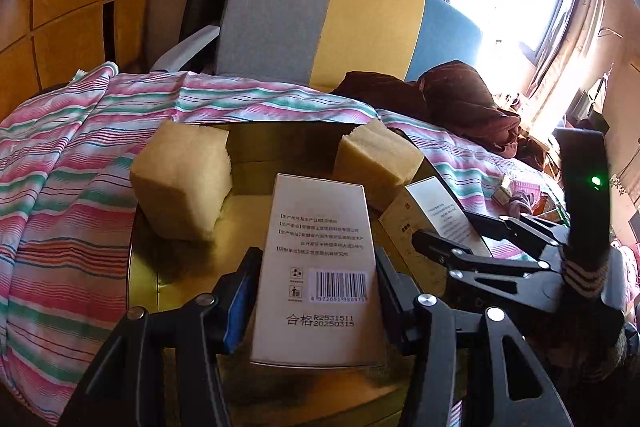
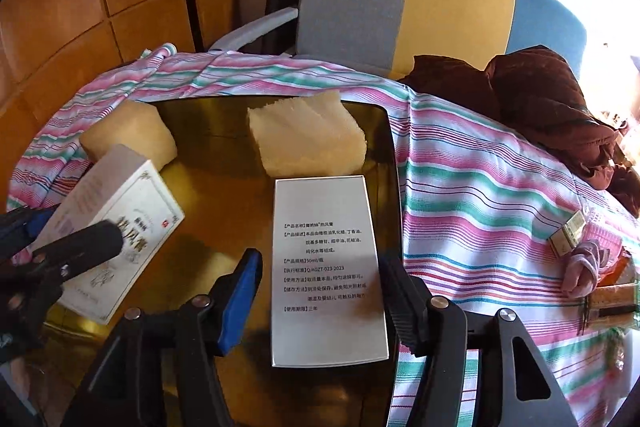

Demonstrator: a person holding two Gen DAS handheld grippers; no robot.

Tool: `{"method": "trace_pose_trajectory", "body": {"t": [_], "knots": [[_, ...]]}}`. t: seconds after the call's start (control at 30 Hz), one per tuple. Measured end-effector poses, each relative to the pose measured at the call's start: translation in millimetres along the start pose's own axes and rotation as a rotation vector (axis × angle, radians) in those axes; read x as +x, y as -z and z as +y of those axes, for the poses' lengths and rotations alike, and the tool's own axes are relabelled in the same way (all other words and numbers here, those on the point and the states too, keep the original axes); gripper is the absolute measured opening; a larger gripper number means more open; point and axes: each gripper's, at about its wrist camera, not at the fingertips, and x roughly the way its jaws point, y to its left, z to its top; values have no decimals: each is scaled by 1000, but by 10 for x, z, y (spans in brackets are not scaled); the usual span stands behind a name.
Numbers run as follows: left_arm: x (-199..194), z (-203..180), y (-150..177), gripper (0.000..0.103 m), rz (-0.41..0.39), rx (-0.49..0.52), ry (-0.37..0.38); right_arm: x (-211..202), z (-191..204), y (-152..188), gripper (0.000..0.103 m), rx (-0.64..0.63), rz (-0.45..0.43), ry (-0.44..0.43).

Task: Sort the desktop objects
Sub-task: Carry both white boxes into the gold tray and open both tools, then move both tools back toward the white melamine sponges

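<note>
A gold metal tray [image 1: 244, 207] [image 2: 224, 195] lies on a striped cloth and holds two yellow foam blocks [image 1: 180, 179] [image 1: 376, 159] [image 2: 128, 135] [image 2: 308, 135]. My left gripper [image 1: 316, 263] [image 2: 80, 223] is shut on a white barcode box [image 1: 320, 267] [image 2: 116, 239], tilted above the tray's left side. A second white box [image 2: 326, 267] [image 1: 432, 219] with printed text sits between the fingers of my right gripper [image 2: 316, 267] [image 1: 444, 227]. It touches the right finger, and a gap shows at the left pad [image 2: 240, 291]. Whether it rests on the tray I cannot tell.
The pink, green and white striped cloth [image 2: 480, 195] covers the surface. A brown garment [image 2: 540, 99] lies at the back right. A small carton [image 2: 568, 235] and a pink cloth item [image 2: 584, 267] lie at the right. A grey, yellow and blue chair [image 1: 320, 23] stands behind.
</note>
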Motion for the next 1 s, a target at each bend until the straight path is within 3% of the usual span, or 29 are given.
{"method": "trace_pose_trajectory", "body": {"t": [0.17,0.33,0.53,0.8,1.0], "knots": [[196,-9,-164,55,35,-12,-36,-333,-198,206,85,71,-134,-84],[405,-22,-338,55,68,-33,-72,-529,-627,479,86,184,-182,-101],[689,38,-517,55,92,-107,-118,-535,-1126,808,87,319,-150,-70],[961,43,-620,55,91,-123,-187,-534,-1515,1132,87,405,-150,-20],[949,62,-628,64,81,-148,-161,-513,-1714,1358,87,428,-147,3]]}}
